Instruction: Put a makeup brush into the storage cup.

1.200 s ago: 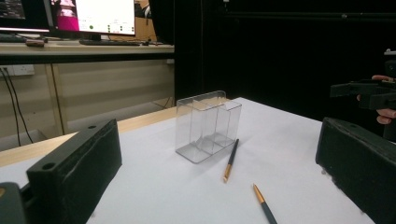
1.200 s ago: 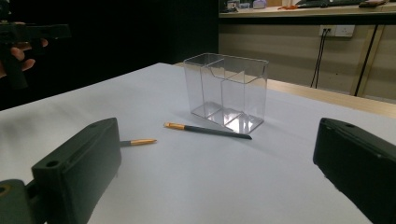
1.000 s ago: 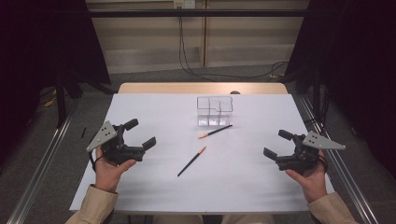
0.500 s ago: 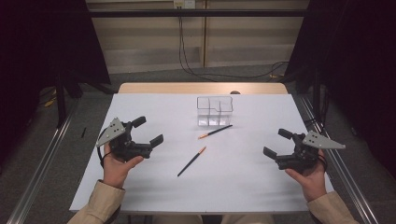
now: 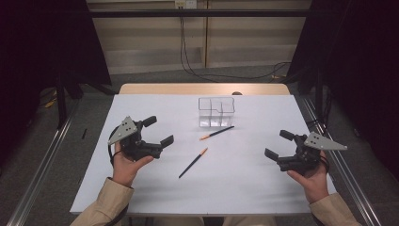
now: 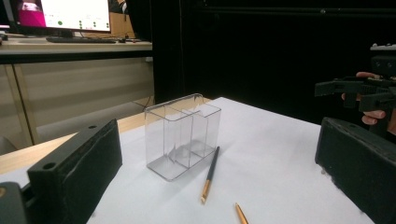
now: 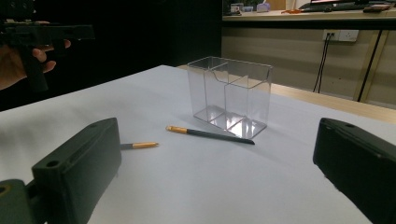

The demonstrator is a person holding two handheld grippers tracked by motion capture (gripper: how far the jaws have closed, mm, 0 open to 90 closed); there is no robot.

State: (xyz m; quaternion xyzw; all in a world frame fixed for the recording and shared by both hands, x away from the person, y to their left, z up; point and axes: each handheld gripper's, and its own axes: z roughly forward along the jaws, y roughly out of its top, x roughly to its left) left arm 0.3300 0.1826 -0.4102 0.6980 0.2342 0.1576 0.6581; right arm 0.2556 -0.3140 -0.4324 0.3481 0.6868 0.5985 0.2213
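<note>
High view shows you holding the left gripper [image 5: 159, 131] and right gripper [image 5: 278, 144] with jaws apart, two pencils [image 5: 193, 162] lying between them on the worktop [image 5: 155, 186].

White-topped table [image 5: 141, 197], wooden far edge — clear plastic organizer [image 5: 216, 112], two dark pencils [image 5: 217, 133] [image 5: 193, 163] lying flat beside it

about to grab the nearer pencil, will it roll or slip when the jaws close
The nearer pencil looks thin, so it may roll or skid on the smooth white table. It looks stiff. Lying flat, it leaves the open left gripper little height to pinch.
</note>
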